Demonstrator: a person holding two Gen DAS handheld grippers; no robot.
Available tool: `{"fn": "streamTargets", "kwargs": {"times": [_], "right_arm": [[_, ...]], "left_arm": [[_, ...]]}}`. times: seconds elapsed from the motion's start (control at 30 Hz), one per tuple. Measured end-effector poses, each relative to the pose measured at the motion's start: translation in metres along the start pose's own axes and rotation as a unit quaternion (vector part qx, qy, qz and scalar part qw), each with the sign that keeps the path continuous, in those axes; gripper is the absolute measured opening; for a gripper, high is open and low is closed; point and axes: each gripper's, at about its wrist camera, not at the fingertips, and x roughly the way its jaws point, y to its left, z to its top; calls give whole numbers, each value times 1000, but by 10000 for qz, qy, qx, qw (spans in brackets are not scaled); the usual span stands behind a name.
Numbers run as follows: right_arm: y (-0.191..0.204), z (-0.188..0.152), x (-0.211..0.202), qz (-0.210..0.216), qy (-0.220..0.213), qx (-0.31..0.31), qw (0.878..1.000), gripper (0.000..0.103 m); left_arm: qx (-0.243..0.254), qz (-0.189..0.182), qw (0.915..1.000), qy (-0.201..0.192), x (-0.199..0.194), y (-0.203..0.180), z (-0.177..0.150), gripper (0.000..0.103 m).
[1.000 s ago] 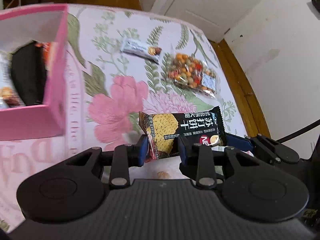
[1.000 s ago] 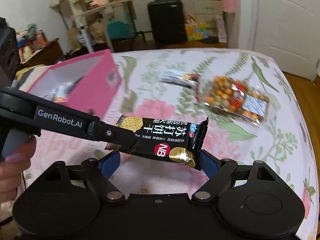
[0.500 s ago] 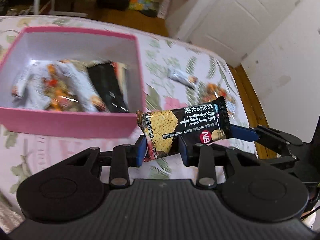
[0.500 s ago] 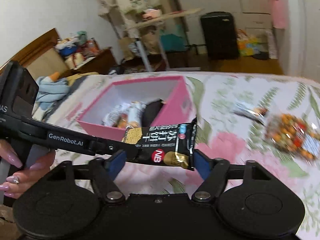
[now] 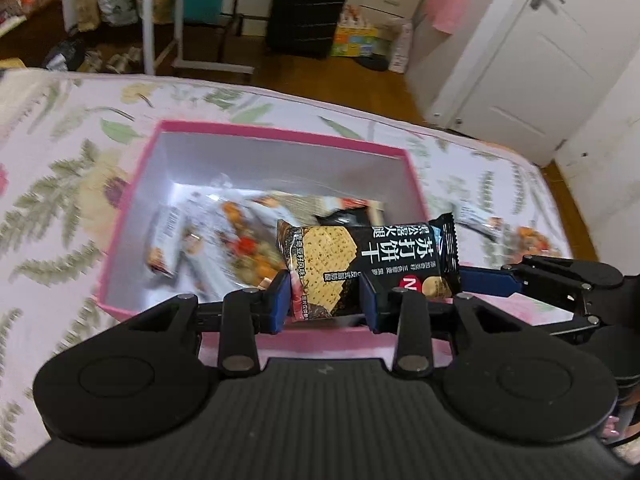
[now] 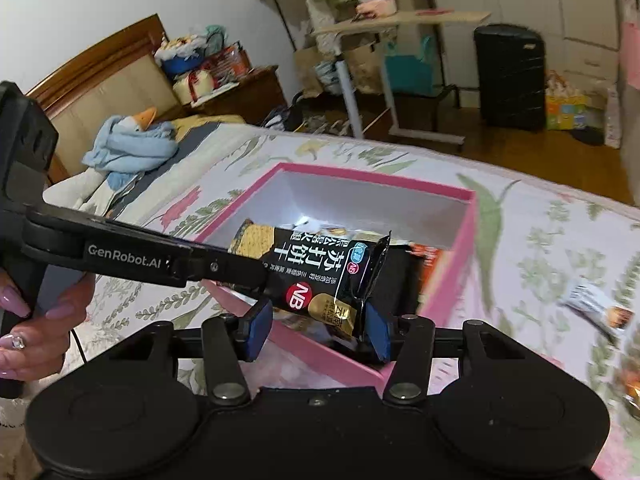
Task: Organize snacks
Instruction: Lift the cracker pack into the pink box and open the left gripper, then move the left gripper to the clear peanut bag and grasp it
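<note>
Black soda-cracker packet (image 5: 372, 264) above pink box (image 5: 132, 200) on floral bed (image 5: 52, 160), left hand-held gripper (image 5: 326, 300) easing open around it, right hand-held gripper (image 6: 318, 330) closing on its end.

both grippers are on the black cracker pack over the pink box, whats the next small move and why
Probably release it. The cracker pack hangs above the open pink box, where other snacks already lie. The left gripper is opening with the pack between its pads, while the right gripper closes around the other end, so the right should let go too.

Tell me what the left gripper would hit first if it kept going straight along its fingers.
Probably the snack packets inside the pink box; the left gripper, shut on the black cracker packet, points into it, though depth is unclear.
</note>
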Motion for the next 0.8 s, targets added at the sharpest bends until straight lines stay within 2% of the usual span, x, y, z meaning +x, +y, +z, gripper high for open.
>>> {"fn": "streamTargets", "kwargs": {"times": [0.17, 0.23, 0.27, 0.4, 0.57, 0.8], "right_arm": [[4, 3, 26, 341, 104, 239, 9991, 59], [7, -1, 34, 131, 137, 196, 9996, 61], [9, -4, 36, 20, 158, 121, 9998, 61], [6, -15, 26, -97, 190, 84, 9997, 65], [-7, -25, -15, -417, -131, 147, 9989, 73], [-41, -39, -83, -877, -575, 485, 9933, 76]], "left_arm": [[408, 614, 9973, -78, 4, -5, 0, 65], [514, 828, 9951, -157, 7, -8, -1, 66], [512, 822, 9951, -181, 6, -9, -3, 67], [215, 640, 9976, -172, 5, -7, -6, 69], [32, 333, 9992, -230, -2, -17, -10, 69], [434, -334, 9978, -373, -19, -69, -13, 67]]}}
